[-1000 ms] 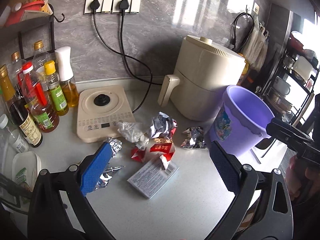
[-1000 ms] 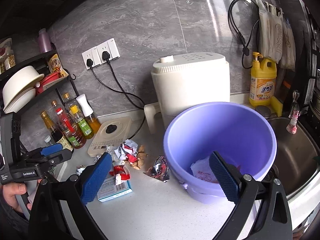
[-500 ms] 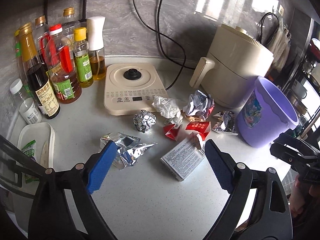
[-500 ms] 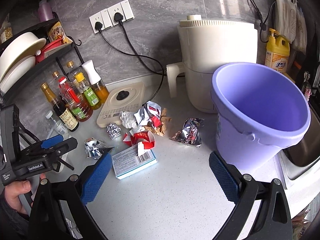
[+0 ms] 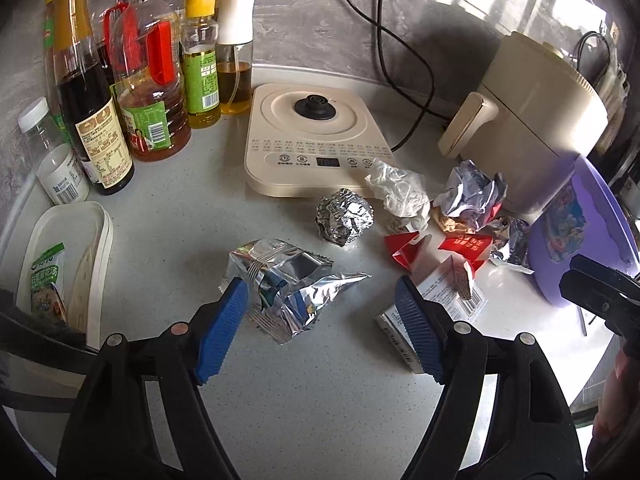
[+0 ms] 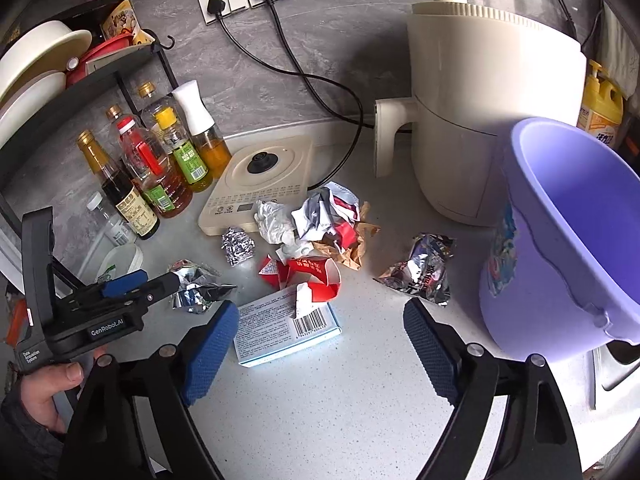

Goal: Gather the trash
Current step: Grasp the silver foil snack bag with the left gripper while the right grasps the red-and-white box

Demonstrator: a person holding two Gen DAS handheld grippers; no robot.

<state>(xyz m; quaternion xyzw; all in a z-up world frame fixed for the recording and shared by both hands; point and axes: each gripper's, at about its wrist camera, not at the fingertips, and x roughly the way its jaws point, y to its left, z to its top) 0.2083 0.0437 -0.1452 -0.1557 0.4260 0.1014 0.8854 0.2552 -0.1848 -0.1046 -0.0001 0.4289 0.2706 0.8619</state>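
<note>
Both tongs agape: left tongs straddling silver wrapper, long axis crosswise; right tongs empty.

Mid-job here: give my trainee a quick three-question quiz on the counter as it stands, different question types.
1. True or false: the left gripper is shut on the silver foil wrapper.
2. Multiple choice: the blue-edged box lies
A. inside the purple bucket
B. on the counter, partly under the torn red carton
C. on the cream induction hob
3. Fill in: the right gripper is ____.

Key: 1 false, its fingers are spread around the wrapper; 2 B; 3 open.
</note>
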